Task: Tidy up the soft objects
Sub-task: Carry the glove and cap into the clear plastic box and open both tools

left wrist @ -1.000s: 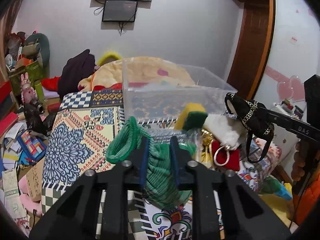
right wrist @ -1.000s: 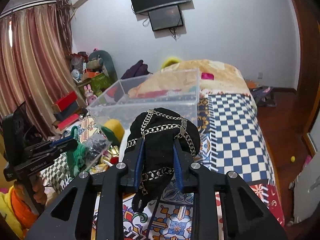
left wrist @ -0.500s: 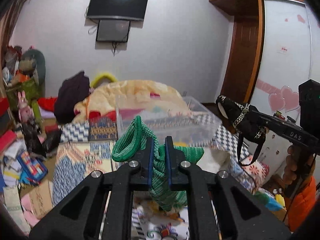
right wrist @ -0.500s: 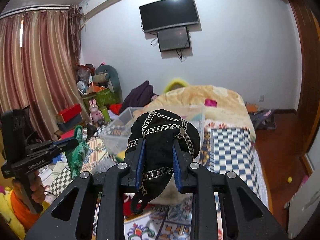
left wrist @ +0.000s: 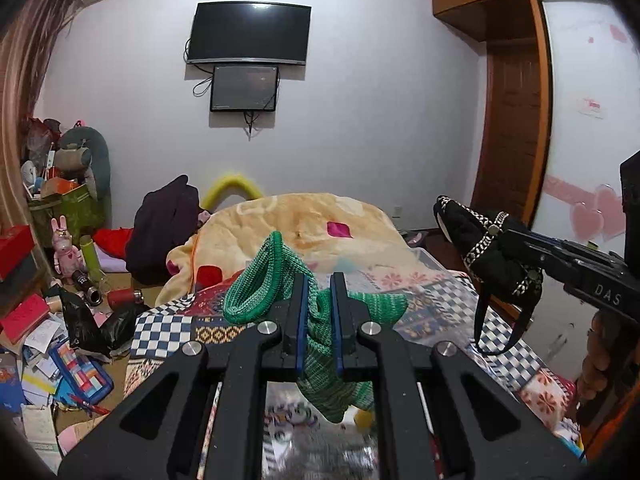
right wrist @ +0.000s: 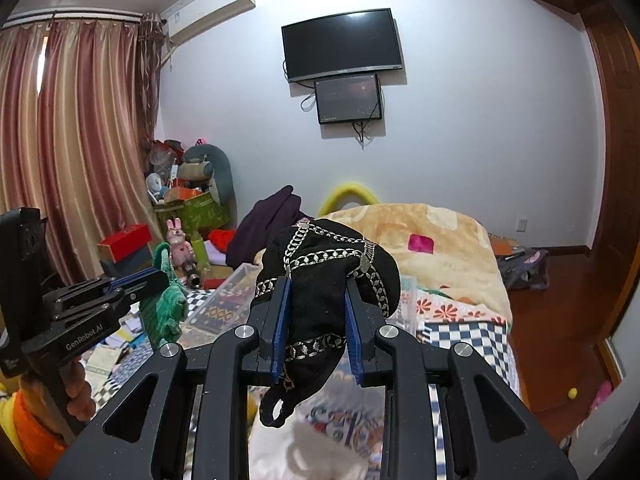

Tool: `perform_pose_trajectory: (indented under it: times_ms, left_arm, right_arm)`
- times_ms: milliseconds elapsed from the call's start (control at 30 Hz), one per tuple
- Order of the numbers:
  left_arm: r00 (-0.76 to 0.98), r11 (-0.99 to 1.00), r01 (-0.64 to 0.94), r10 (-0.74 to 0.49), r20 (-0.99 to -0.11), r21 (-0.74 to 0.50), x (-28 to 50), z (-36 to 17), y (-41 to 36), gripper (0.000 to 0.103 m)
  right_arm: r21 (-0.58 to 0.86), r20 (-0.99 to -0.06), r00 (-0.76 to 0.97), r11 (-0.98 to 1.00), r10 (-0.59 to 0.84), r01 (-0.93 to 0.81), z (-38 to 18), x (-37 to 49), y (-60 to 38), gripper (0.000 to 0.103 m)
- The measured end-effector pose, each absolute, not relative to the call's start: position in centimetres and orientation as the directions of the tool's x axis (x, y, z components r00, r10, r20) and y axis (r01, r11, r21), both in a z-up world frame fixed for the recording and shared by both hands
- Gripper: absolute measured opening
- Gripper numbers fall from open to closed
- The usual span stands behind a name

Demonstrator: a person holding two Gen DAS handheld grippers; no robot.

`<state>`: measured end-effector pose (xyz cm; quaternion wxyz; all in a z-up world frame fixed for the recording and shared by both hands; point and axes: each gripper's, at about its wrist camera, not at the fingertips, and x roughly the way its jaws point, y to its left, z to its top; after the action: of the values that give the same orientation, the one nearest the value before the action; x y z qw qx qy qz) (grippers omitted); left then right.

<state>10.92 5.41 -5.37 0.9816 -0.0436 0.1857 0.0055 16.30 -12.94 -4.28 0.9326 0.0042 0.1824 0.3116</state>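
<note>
My left gripper [left wrist: 319, 280] is shut on a green knitted item [left wrist: 264, 284], held up above the bed; the item hangs down between the fingers. It also shows in the right wrist view [right wrist: 166, 300] at the left, in the left gripper [right wrist: 154, 280]. My right gripper [right wrist: 318, 284] is shut on a black pouch with silver chain trim [right wrist: 328, 276], also lifted high. In the left wrist view the pouch [left wrist: 484, 248] hangs from the right gripper [left wrist: 516, 256] at the right. A clear plastic bin [right wrist: 228, 292] sits on the bed below, mostly hidden.
A patterned bedspread [left wrist: 168, 332] covers the bed, with a beige blanket [left wrist: 304, 224] heaped at the far end. Clutter, boxes and papers [left wrist: 48, 344] fill the floor on the left. A TV [left wrist: 250, 32] hangs on the far wall. A wooden wardrobe [left wrist: 516, 140] stands to the right.
Both grippers have risen well above the bed with their items still held. The bin and the pile of soft things have dropped out of sight below the fingers.
</note>
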Motion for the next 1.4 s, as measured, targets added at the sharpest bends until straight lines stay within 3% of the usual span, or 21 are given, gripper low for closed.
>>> perform_pose_trajectory:
  times_ms: [267,567,767,1133,1300,1400]
  left_arm:
    - [0.910,0.993,-0.063,0.017,-0.414,-0.097,15.9,-7.1,6.1,0.010]
    - [0.849,0.996,-0.041,-0.006,-0.528,-0.076,19.9,-10.0,5.3,0.010]
    - [0.799,0.990,-0.034,-0.056,-0.599,-0.138,21.0,-11.5,6.1,0.010]
    - [0.822,0.996,0.020,-0.066,-0.565,-0.086,18.9,-10.2,4.8,0.019]
    - [0.852,0.994,0.039,-0.085,-0.516,-0.100,16.4,-8.5,4.5,0.038]
    - [0.867,0.994,0.056,-0.096,-0.489,-0.096,14.8,-7.8,4.3,0.042]
  right_arm:
    - [0.083,-0.391,0.737,0.819,0.551,-0.568,-5.5,18.5,-11.1,0.023]
    - [0.030,-0.566,0.653,0.804,0.503,-0.593,-8.9,22.2,-8.1,0.023]
    - [0.035,-0.662,0.580,0.792,0.475,-0.609,-10.7,23.1,-7.7,0.027]
    - [0.026,-0.601,0.622,0.790,0.502,-0.613,-7.5,21.8,-9.5,0.030]
    - [0.026,-0.525,0.666,0.792,0.530,-0.610,-5.5,19.2,-10.8,0.048]
    - [0.037,-0.496,0.670,0.785,0.552,-0.619,-5.0,17.8,-11.5,0.049]
